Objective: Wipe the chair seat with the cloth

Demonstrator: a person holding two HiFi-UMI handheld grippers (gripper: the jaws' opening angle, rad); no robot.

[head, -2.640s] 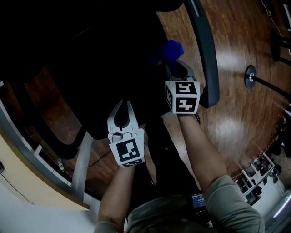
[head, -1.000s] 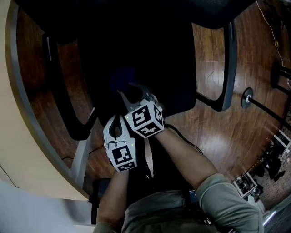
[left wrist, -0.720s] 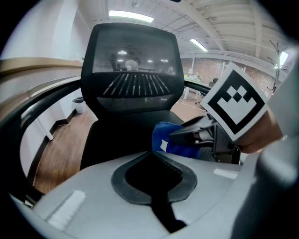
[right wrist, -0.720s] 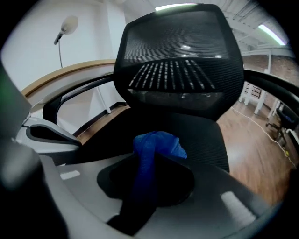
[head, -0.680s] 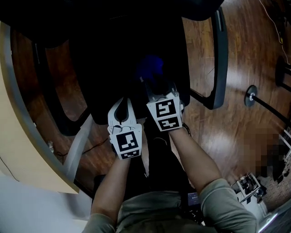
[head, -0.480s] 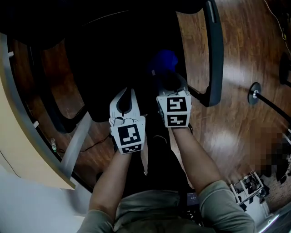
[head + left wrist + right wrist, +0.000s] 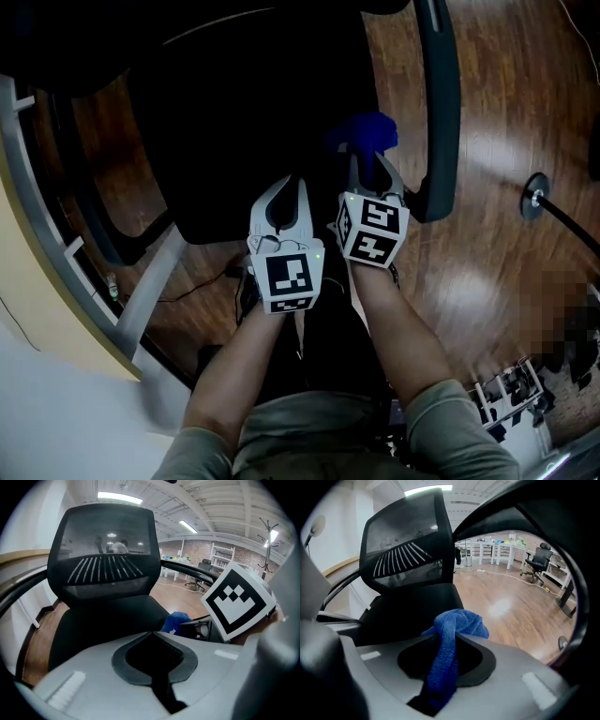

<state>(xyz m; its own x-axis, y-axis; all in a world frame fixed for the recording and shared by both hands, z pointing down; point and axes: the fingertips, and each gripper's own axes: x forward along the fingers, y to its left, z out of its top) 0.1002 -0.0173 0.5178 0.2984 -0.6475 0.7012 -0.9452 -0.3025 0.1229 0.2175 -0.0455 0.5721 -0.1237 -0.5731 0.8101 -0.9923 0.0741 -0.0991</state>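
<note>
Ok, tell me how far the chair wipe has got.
Done: the blue cloth is picked up, clamped in the right gripper's jaws. In hand: it is over the black seat's right side, near the armrest. The left gripper is shut and empty at the front edge. Left: the seat shows no wipe marks, so coverage cannot be judged.

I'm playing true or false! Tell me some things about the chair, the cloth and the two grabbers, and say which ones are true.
1. The right gripper holds a blue cloth. True.
2. The left gripper holds a sponge. False: its jaws are shut on nothing.
3. The chair seat is black. True.
4. The floor is carpet. False: it is wood.
</note>
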